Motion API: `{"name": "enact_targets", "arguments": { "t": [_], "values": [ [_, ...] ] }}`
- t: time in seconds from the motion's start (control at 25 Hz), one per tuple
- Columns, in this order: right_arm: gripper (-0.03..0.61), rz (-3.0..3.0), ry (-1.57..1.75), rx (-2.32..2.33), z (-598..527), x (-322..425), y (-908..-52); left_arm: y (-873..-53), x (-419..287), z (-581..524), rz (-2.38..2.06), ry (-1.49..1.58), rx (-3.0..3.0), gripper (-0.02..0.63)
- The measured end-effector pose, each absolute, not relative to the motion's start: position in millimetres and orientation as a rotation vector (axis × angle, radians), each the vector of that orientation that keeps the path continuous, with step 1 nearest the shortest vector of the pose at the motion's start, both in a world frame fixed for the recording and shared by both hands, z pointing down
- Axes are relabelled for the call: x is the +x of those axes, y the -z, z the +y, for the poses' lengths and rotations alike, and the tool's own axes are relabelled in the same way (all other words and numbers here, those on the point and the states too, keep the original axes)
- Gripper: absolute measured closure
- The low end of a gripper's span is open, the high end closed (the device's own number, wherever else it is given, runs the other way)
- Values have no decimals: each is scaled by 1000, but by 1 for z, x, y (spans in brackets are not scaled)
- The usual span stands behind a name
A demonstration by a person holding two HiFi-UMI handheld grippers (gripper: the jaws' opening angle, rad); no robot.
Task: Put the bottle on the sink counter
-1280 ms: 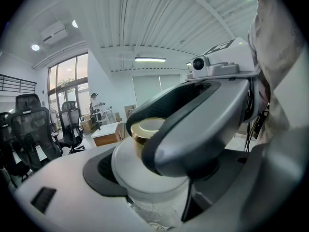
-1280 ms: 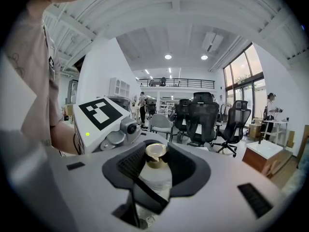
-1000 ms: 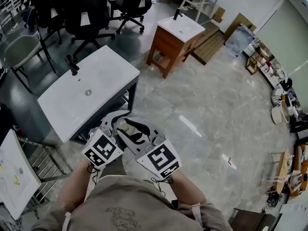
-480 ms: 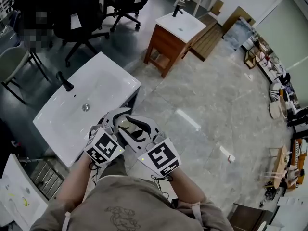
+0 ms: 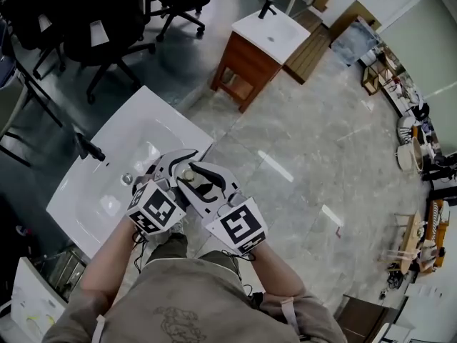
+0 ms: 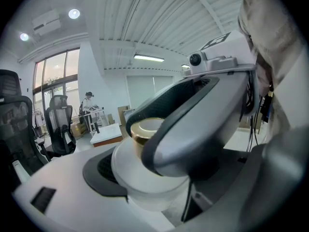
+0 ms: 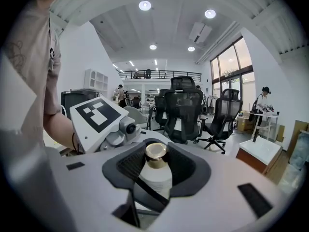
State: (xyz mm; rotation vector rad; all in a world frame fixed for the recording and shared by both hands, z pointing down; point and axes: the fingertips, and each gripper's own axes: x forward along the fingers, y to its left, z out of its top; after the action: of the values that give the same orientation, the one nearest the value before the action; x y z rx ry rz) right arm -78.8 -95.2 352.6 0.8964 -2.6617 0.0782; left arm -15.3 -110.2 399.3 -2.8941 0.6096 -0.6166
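Note:
A white bottle with a gold cap is held between both grippers, which meet around it. My left gripper grips the bottle's body with its pads against it. My right gripper comes in from the right, and its jaws ring the bottle just under the cap. In the head view the bottle hangs over the near right edge of the white sink counter. A black faucet stands at the counter's far left. The bottle's lower part is hidden by the jaws.
A second white sink on a brown wooden cabinet stands further off. Black office chairs crowd the far side of the near sink. Grey tiled floor stretches to the right. A white board leans at the lower left.
The near sink counter has slid toward and under the grippers as the person walked up to it. Both grippers stay closed together on the bottle.

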Motion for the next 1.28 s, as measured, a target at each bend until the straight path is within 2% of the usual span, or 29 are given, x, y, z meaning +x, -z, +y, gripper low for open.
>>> {"name": "enact_targets", "arguments": {
  "t": [0.36, 1.28],
  "values": [
    [434, -2640, -90, 928, -160, -69, -374, -419, -4, -174, 586, 588, -2900, 285],
    [433, -2624, -180, 882, -241, -35, -510, -558, 28, -253, 568, 700, -2882, 285]
  ]
}}
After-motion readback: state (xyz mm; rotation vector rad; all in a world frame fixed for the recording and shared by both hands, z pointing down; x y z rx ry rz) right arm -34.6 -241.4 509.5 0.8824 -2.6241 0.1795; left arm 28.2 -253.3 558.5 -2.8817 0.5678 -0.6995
